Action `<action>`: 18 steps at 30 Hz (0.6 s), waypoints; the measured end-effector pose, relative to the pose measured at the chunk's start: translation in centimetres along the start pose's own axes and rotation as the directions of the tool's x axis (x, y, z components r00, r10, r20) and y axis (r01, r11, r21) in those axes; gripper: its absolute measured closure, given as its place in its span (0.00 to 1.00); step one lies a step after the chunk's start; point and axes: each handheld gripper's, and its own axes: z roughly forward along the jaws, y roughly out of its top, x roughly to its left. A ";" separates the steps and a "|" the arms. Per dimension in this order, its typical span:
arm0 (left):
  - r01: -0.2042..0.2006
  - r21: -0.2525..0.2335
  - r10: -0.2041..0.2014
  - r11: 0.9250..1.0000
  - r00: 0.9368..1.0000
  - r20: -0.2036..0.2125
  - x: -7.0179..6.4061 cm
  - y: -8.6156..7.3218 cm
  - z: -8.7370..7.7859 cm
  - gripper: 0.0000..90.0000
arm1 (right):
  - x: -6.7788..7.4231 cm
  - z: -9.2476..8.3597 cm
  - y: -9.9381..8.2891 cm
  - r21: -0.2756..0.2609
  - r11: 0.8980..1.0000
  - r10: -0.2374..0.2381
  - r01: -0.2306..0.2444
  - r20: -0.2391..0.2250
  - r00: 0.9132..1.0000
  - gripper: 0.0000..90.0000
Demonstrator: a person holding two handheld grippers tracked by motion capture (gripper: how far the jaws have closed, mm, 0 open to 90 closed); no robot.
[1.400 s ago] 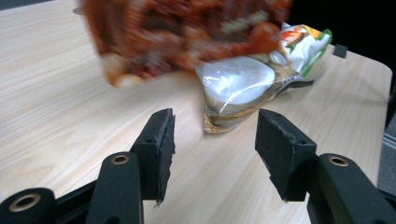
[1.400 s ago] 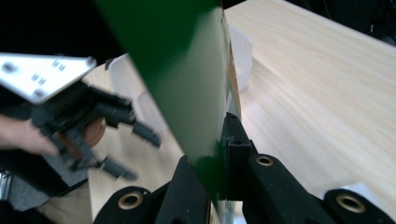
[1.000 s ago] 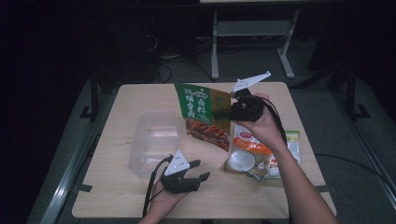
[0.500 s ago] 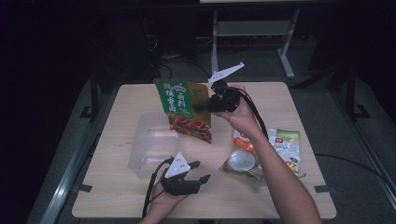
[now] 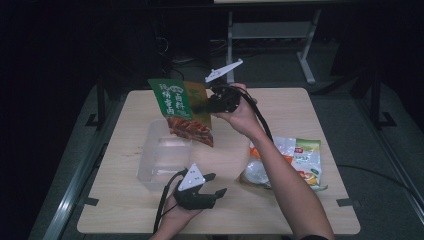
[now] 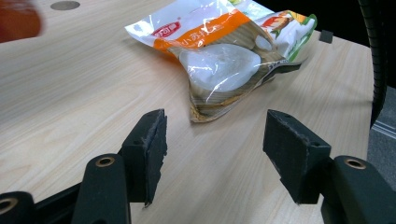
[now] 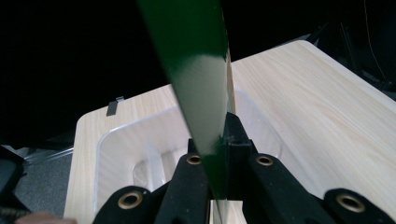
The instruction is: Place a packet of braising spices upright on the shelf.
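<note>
- Light wooden bench [image 5: 310,107].
- Clear plastic tub [image 5: 162,159] sits on the bench.
- Two snack packets [image 5: 295,160] lie overlapping, right of the tub.

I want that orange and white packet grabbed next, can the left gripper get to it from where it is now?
Probably yes. The left gripper is open and holds nothing, and bare table lies between its fingers and the orange and white packet. The right forearm crosses above the packet, so that could crowd it.

On the green packet [image 5: 182,112] we see large pale Chinese characters, too blurred for us to read. The orange bag [image 6: 219,49] carries a red logo, also unreadable.
</note>
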 end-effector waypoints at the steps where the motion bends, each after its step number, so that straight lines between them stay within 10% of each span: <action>1: -0.001 0.001 0.001 1.000 1.000 0.002 0.0 0.0 0.0 0.43 | 0.0 0.3 0.2 0.002 1.000 0.003 -0.003 -0.006 1.000 0.99; 18: -0.005 -0.005 0.005 1.000 1.000 0.014 0.0 0.0 0.0 0.42 | -0.6 6.0 1.7 0.022 0.999 -0.030 0.031 -0.026 0.999 1.00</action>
